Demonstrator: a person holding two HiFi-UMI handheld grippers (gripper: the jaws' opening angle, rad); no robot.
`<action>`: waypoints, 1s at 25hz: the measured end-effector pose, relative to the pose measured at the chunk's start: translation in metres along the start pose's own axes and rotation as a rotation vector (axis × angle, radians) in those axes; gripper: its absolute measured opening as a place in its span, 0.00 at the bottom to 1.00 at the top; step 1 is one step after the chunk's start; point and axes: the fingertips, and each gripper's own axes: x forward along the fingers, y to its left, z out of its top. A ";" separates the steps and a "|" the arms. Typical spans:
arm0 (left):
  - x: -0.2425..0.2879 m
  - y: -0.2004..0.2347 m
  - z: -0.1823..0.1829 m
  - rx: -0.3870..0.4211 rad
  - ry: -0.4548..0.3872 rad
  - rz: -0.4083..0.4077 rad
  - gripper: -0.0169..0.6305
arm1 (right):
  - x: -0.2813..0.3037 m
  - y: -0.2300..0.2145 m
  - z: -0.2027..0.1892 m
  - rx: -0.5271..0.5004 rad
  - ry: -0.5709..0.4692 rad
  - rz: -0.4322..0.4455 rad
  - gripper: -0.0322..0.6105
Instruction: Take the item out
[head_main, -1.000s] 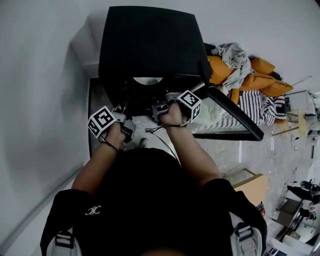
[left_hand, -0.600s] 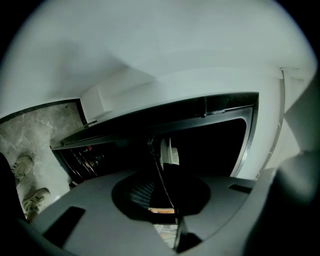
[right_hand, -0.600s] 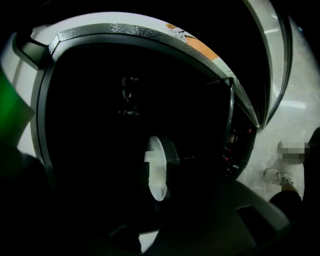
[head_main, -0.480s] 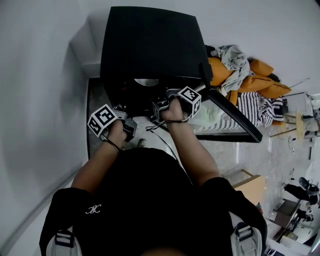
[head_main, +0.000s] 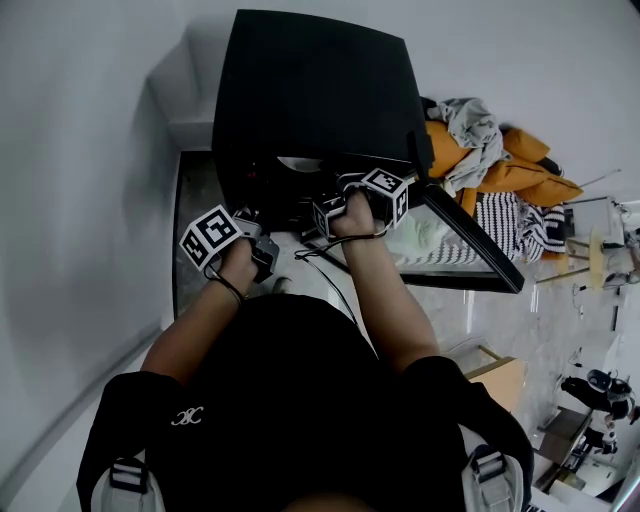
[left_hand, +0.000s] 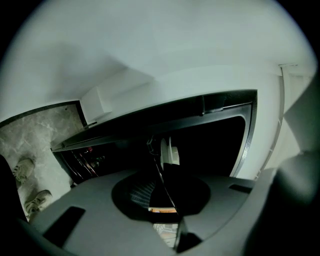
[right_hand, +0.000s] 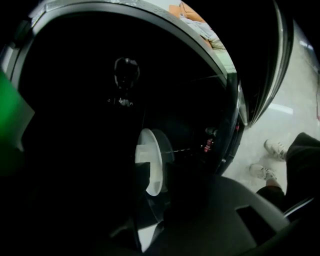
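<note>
A person stands over a black cabinet (head_main: 310, 90) whose door (head_main: 470, 245) swings open toward 3 o'clock. At 7 o'clock of the opening, the left gripper (head_main: 256, 247) waits outside with its jaws pressed together, holding nothing. Inside the dark cavity a white plate (right_hand: 152, 167) stands on edge. The right gripper (head_main: 335, 212) reaches in, and its jaws seem clamped on the plate's lower rim. We would keep that grip firm, draw the plate straight back toward 6 o'clock clear of the frame, and keep the left gripper ready to steady it.
</note>
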 end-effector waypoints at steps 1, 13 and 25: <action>0.000 0.000 0.000 0.000 0.000 -0.001 0.12 | 0.001 0.001 0.000 0.015 -0.005 0.013 0.21; 0.001 0.000 -0.002 0.000 0.014 -0.002 0.12 | 0.010 0.000 0.000 0.021 -0.017 0.025 0.10; 0.002 0.002 -0.001 0.002 0.011 -0.007 0.12 | -0.008 -0.012 -0.009 -0.031 -0.001 0.020 0.09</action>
